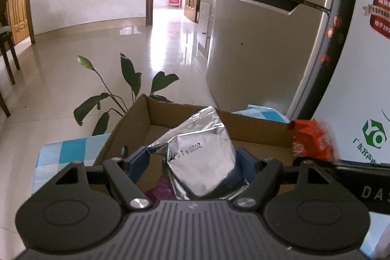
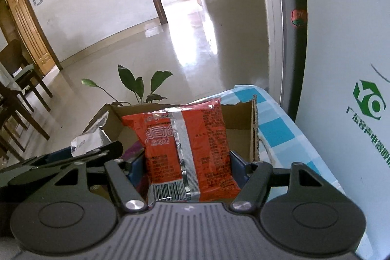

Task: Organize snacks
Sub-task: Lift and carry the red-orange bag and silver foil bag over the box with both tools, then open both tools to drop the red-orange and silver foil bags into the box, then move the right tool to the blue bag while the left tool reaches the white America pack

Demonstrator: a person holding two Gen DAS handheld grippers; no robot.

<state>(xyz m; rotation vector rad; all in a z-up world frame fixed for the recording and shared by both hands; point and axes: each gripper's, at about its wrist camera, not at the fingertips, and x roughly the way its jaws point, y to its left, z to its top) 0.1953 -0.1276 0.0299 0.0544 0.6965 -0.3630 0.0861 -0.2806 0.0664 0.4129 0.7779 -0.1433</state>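
A crinkled silver foil packet (image 1: 202,162) stands upright between the blue fingers of my left gripper (image 1: 191,157), which is shut on it above an open cardboard box (image 1: 256,128). My right gripper (image 2: 185,160) is shut on an orange snack packet (image 2: 185,138), back side with a silver seam facing me, held over the same box (image 2: 238,118). Each view catches the other packet: the orange packet (image 1: 312,140) at the right, the silver packet (image 2: 90,135) at the left. A purple wrapper (image 1: 160,189) lies inside the box.
The box sits on a blue-and-white checked cloth (image 2: 275,130). A leafy plant (image 1: 121,89) stands behind it. A silver fridge (image 1: 263,52) and a white panel with green logos (image 2: 353,89) rise at the right. Wooden chairs (image 2: 22,99) stand far left on the tiled floor.
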